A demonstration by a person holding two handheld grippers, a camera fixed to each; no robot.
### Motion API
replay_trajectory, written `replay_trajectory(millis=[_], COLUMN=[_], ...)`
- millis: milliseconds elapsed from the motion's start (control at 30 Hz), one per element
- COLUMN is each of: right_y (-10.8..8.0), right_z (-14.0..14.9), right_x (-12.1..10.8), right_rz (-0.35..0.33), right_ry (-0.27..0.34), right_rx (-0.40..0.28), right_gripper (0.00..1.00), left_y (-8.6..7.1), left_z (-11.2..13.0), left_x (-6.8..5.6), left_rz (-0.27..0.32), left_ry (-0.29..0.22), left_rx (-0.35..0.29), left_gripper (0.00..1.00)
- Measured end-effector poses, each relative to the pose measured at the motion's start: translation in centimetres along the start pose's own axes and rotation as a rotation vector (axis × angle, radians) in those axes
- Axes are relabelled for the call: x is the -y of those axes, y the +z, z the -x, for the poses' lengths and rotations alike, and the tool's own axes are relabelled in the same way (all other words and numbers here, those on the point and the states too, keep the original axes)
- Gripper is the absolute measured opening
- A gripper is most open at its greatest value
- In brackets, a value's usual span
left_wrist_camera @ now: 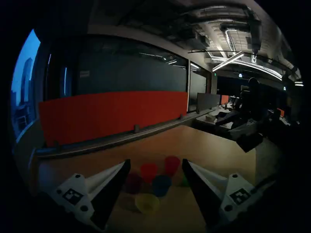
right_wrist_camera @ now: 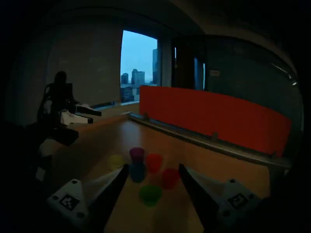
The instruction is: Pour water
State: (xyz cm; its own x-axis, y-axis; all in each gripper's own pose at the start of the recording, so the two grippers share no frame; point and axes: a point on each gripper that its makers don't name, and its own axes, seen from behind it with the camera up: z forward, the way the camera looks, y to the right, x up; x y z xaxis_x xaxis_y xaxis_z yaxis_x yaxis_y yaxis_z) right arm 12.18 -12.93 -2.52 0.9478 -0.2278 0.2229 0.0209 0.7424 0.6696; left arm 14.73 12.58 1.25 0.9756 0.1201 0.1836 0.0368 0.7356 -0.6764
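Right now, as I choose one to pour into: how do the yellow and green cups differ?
Colour: the yellow cup is pale yellow, the green cup bright green. Place: the yellow cup lies nearest the left gripper, between its fingers; the green cup lies nearest the right gripper. Cover: in the left gripper view a finger partly hides the green cup, the yellow cup shows whole. Both stand upright on the table.

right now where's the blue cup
In the left gripper view, the blue cup stands on the table, framed between the fingers, right of the purple cup and just beyond the yellow cup.
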Motion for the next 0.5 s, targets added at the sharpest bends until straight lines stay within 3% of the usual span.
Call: replay_trajectory(millis=[500], right_y=[1.3], right_z=[2.6], right_x=[0.7], right_rz=[-0.046], right_ry=[-0.034], right_rx=[0.095], right_gripper=[0.99], left_y=[2.1], left_z=[2.7], left_x=[-0.7], left_rz=[0.049], left_ry=[0.077], left_rx=[0.094], left_gripper=[0.98])
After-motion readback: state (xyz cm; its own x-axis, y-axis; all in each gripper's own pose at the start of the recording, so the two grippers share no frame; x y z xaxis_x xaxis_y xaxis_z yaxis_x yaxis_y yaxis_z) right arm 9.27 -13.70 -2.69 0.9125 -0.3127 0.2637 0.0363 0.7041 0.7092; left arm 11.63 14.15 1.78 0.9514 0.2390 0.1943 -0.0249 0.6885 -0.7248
